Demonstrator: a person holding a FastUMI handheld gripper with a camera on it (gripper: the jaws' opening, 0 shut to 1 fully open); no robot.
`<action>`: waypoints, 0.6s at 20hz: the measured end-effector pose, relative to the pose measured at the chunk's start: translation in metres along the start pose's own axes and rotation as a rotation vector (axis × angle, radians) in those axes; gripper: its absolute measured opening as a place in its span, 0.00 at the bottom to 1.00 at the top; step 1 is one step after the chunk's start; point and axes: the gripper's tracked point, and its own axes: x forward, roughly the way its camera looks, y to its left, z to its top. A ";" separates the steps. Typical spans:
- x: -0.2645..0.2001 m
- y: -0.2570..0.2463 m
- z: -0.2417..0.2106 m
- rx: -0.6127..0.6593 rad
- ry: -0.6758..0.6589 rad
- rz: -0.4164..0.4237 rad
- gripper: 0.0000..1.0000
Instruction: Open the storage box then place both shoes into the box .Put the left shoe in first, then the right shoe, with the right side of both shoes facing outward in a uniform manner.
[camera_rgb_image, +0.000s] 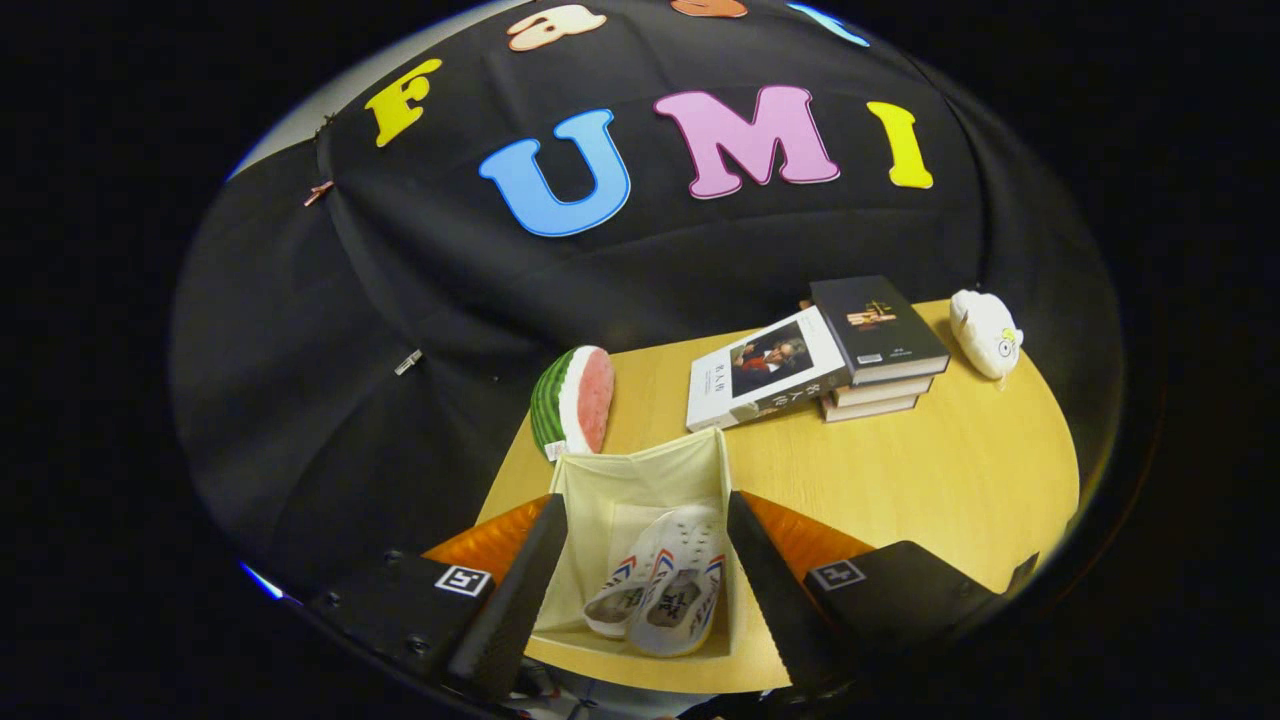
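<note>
Watermelon slice (574, 400) at far left corner of table (960, 470), standing on cut edge, near box (640, 480). Box open, cream fabric, lying between gripper (645, 590) fingers. Both shoes (660, 590) inside, side by side & touching, white w/ red-blue stripes, insoles up; insole print too small to read. Gripper fingers spread wide apart, clamped on nothing. Further right: stack of books (870, 350), white-cover one leaning against it; spine text illegible. White plush toy (985, 332) beyond.
</note>
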 end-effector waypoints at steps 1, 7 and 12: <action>-0.007 -0.012 0.005 -0.021 -0.020 -0.022 0.99; -0.047 -0.086 0.056 -0.106 -0.190 -0.104 0.99; -0.075 -0.145 0.090 -0.183 -0.306 -0.124 0.99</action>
